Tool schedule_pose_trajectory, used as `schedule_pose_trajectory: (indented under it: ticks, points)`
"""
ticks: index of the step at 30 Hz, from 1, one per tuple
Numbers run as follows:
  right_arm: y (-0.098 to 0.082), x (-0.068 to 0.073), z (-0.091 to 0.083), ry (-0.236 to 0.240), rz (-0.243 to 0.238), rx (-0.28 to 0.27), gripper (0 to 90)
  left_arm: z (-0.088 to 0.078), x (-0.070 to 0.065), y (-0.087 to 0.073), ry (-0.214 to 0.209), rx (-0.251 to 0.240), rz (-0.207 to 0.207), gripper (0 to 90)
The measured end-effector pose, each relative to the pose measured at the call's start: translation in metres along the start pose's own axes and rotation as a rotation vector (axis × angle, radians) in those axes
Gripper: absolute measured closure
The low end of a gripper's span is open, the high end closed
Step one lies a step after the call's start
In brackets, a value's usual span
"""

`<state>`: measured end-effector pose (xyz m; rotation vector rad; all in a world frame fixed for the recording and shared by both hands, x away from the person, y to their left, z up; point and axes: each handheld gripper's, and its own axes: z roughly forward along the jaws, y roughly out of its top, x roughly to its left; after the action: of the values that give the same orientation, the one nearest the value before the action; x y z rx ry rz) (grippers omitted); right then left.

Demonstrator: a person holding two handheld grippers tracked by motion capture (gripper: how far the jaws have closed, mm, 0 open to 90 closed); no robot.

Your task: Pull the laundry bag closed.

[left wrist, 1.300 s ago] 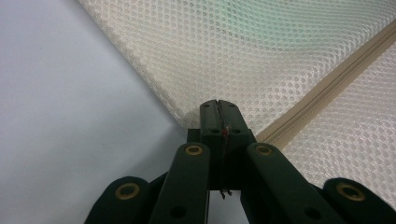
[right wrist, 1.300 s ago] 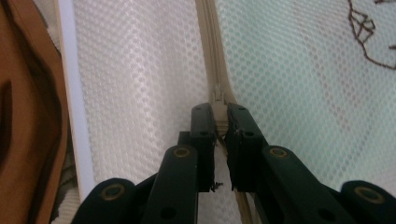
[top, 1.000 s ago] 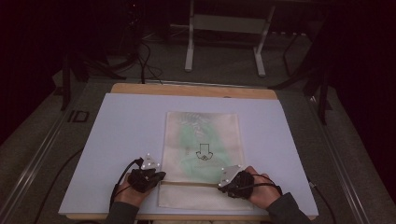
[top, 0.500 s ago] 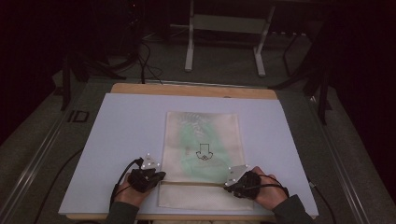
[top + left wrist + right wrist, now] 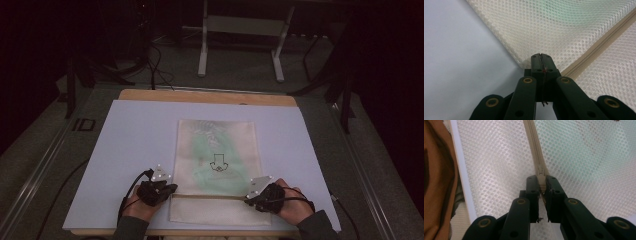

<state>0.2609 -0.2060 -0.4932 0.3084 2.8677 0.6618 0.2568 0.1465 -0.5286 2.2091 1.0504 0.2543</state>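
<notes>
A cream mesh zip pouch (image 5: 216,160) with something green inside lies flat on the pale mat (image 5: 125,150). Its zipper (image 5: 210,196) runs across near the front end. My left gripper (image 5: 170,189) sits at the pouch's left edge; in the left gripper view its jaws (image 5: 541,56) are pressed together on the mesh corner by the zipper's end (image 5: 599,47). At the right end of the zipper is my right gripper (image 5: 248,200). In the right gripper view it (image 5: 541,181) pinches the beige zipper pull (image 5: 540,171), and the zipper tape (image 5: 532,140) runs away ahead.
A wooden table edge (image 5: 210,96) shows behind the mat. A white stand (image 5: 240,45) and cables lie on the dark floor beyond. A brown sleeve (image 5: 436,182) and the mat's front edge (image 5: 461,170) are close beside the right gripper.
My right gripper has shifted a little to the right along the zipper line. The left gripper and the pouch have stayed put.
</notes>
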Motion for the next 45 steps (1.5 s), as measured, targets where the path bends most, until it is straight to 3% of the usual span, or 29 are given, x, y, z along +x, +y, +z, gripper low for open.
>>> schedule_pose_trajectory:
  ticks: [45]
  points:
    - [-0.045, -0.016, -0.021, 0.017, 0.108, 0.013, 82.6, 0.0, 0.0, 0.0, 0.004, 0.0, 0.009, 89.6]
